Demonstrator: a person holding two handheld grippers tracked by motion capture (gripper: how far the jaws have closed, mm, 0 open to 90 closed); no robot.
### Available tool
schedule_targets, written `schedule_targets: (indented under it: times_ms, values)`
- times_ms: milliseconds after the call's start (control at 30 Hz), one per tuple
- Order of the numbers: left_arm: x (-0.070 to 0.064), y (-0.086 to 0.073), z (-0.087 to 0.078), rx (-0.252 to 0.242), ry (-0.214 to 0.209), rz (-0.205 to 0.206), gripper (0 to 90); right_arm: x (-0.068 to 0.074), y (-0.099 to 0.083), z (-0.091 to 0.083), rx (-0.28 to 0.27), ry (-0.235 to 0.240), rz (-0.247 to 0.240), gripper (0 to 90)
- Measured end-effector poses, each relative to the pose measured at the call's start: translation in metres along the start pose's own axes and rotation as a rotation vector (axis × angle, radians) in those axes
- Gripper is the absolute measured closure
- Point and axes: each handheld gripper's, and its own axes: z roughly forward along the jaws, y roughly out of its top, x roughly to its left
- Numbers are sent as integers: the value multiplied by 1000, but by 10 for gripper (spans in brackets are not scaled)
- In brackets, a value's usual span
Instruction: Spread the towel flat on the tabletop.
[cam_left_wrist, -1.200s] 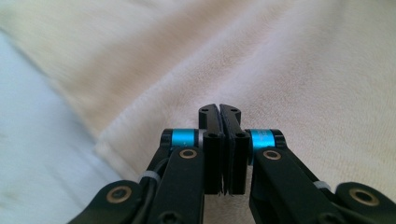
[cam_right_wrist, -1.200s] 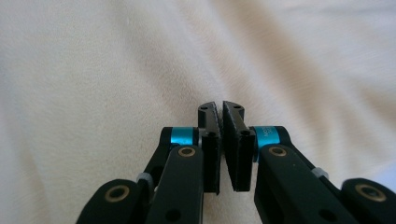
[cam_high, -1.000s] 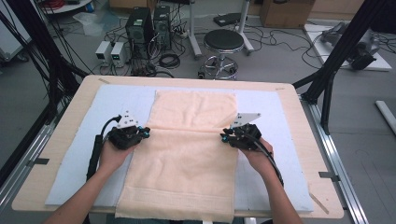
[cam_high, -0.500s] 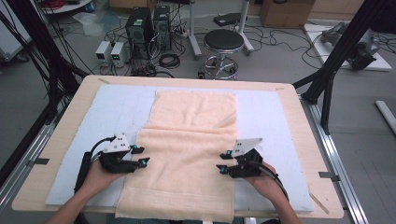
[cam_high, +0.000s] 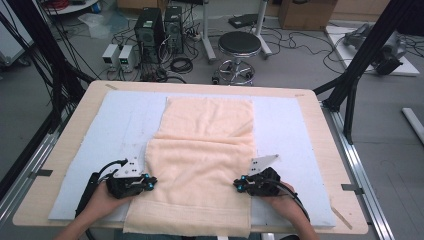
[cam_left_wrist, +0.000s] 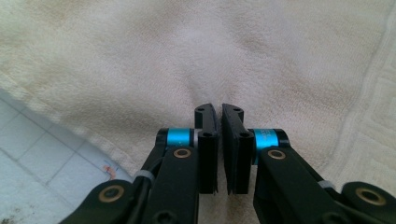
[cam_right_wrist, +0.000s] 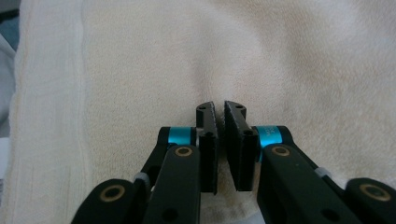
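towel (cam_high: 202, 170), one peach piece folded over itself on the blue mat (cam_high: 295, 130); left gripper (cam_high: 148, 183) and right gripper (cam_high: 239, 186) each clenched on its edge.

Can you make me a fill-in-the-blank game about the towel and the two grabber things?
1. The towel on the table is the colour ____.
2. The left gripper sits at the towel's ____ edge.
3. Under the towel lies a light ____ mat.
4. In the right gripper view, the right gripper has its jaws nearly ____.

Missing words: peach; left; blue; shut
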Motion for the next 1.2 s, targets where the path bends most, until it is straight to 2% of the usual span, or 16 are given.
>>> schedule_targets:
  times_ms: [100,200,300,433,500,533,600,667,767,800,867,967,1000,1100,1167,1200]
  values:
    - [-8,-1,-5,8,-13,-5,859,6,0,-4,7,9,2,851]
    - [-24,-3,-17,-9,-57,-3,859,19,-3,-18,-7,19,-9,851]
    - [-47,-3,-35,-29,-92,16,859,36,-9,-38,-49,30,-11,851]
    - [-84,-5,-65,-60,-145,34,858,69,-12,-60,-61,78,-48,844]
    - [-92,-5,-73,-73,-173,27,842,84,-12,-67,-66,106,-78,774]
    - [-94,-5,-75,-76,-175,25,787,89,-12,-69,-72,106,-81,718]
    - [-88,-2,-74,-102,-121,46,680,89,-8,-73,-93,97,-85,693]
    - [-78,2,-68,-135,-77,28,607,80,-3,-70,-85,37,-99,659]
    - [-56,10,-49,-153,-2,27,546,55,3,-58,-81,-55,-85,623]
    - [-48,13,-41,-148,10,33,537,44,5,-52,-75,-73,-82,622]
    - [-32,17,-25,-122,36,39,541,26,7,-41,-69,-73,-63,621]
    - [-10,19,-3,-73,13,21,554,10,8,-20,-38,-42,-49,623]
    - [-6,19,2,-59,-6,13,554,7,8,-14,-18,-25,-45,626]
    - [0,15,14,0,-55,14,614,7,5,2,38,-26,-66,678]
    - [-1,11,16,-24,-59,35,708,6,1,1,5,-12,-33,737]
    - [-2,10,15,-27,-63,37,759,6,0,1,-1,-10,-43,790]
